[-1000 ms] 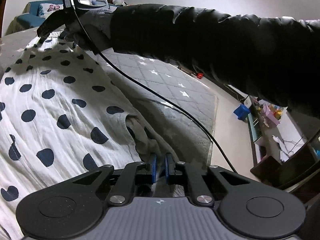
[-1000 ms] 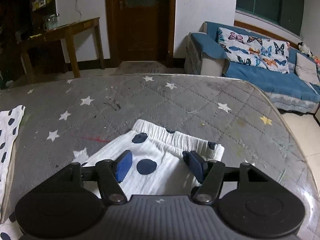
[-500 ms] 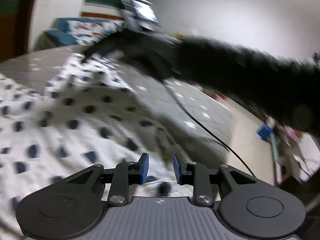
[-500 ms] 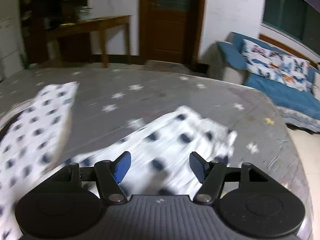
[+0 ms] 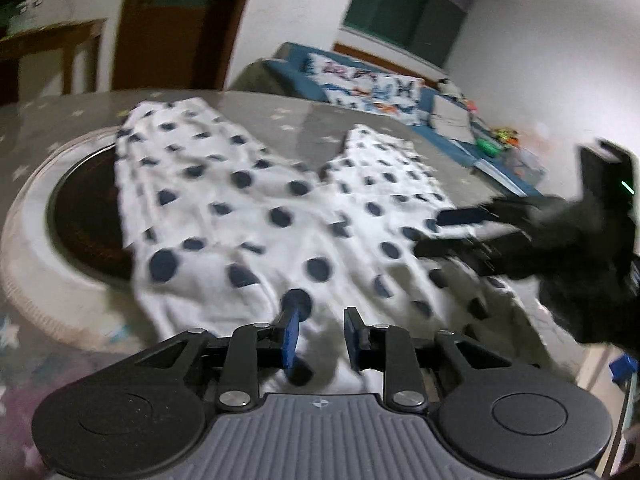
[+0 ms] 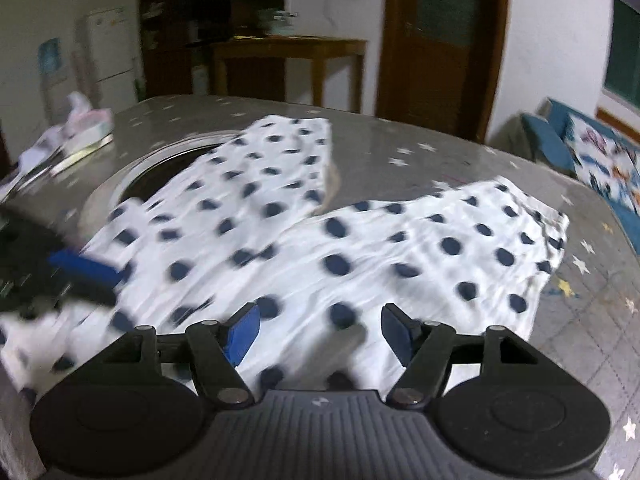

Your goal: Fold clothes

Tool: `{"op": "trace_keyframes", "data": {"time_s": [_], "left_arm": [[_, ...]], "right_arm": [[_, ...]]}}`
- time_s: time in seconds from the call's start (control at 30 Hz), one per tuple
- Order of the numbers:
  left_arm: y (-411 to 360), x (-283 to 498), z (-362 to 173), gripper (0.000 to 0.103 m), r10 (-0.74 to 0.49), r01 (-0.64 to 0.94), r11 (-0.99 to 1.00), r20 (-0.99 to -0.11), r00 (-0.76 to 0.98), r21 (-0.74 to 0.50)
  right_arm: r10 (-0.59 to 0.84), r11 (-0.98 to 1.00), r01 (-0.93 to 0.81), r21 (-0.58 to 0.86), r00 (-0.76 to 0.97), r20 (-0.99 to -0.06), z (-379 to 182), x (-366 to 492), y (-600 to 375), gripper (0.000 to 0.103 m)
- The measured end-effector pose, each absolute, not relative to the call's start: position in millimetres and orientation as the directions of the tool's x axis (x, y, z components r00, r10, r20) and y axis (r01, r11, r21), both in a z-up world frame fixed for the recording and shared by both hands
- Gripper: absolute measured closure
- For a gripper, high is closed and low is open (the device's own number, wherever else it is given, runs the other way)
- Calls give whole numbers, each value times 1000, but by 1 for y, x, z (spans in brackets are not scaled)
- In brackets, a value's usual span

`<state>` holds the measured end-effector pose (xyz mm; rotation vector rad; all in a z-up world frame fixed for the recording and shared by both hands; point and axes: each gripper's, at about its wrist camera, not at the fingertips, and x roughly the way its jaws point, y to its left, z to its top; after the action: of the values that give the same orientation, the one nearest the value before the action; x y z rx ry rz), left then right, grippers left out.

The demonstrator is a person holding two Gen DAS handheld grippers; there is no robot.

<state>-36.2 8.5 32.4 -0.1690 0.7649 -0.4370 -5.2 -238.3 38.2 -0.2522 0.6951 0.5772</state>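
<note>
White trousers with dark blue dots (image 5: 280, 216) lie spread on the grey star-patterned table (image 5: 312, 128), both legs pointing away. My left gripper (image 5: 318, 332) hovers low over their near end; its jaws are closing with a gap still between the pads, and nothing is pinched. In the right wrist view the same trousers (image 6: 360, 240) fill the middle. My right gripper (image 6: 320, 328) stands open just above them with nothing held. The right gripper (image 5: 444, 232) also shows blurred at the right of the left wrist view, over the right trouser leg.
A round recess with a pale ring (image 5: 80, 232) is sunk in the table under the left trouser leg. A small heap of clothes (image 6: 80, 128) lies at the far left edge. A blue sofa (image 5: 360, 80) and a wooden side table (image 6: 288, 52) stand beyond.
My left gripper, shut on a fold of the cloth before, now has its pads apart and has swung round. My right gripper has pulled back from the trouser end, staying open.
</note>
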Motion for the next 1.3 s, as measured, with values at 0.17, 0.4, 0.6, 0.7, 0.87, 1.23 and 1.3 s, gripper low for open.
{"op": "trace_keyframes", "data": {"time_s": [0.17, 0.4, 0.6, 0.7, 0.87, 1.23, 1.3], "left_arm": [[27, -50, 29, 86, -407, 282, 913, -638, 654, -294], [33, -59, 43, 86, -373, 264, 928, -622, 688, -263], [27, -38, 46, 85, -343, 252, 939, -618, 707, -233], [29, -34, 36, 85, -309, 231, 951, -655, 690, -206], [40, -38, 32, 85, -281, 192, 960, -660, 697, -206], [43, -46, 46, 85, -265, 191, 964, -635, 726, -183], [45, -45, 46, 85, -256, 184, 967, -636, 728, -178]], "right_arm": [[428, 785, -617, -59, 608, -669, 27, -39, -231, 34], [438, 780, -621, -69, 622, -649, 30, -74, -237, 34], [500, 749, -661, -39, 603, -622, 43, -99, -229, 34], [545, 700, -714, -29, 559, -625, 47, -114, -218, 36], [583, 607, -793, -44, 482, -654, 45, -134, -197, 43], [544, 544, -820, -176, 505, -670, 32, -139, -167, 66], [549, 544, -820, -177, 507, -664, 34, -138, -168, 80]]}}
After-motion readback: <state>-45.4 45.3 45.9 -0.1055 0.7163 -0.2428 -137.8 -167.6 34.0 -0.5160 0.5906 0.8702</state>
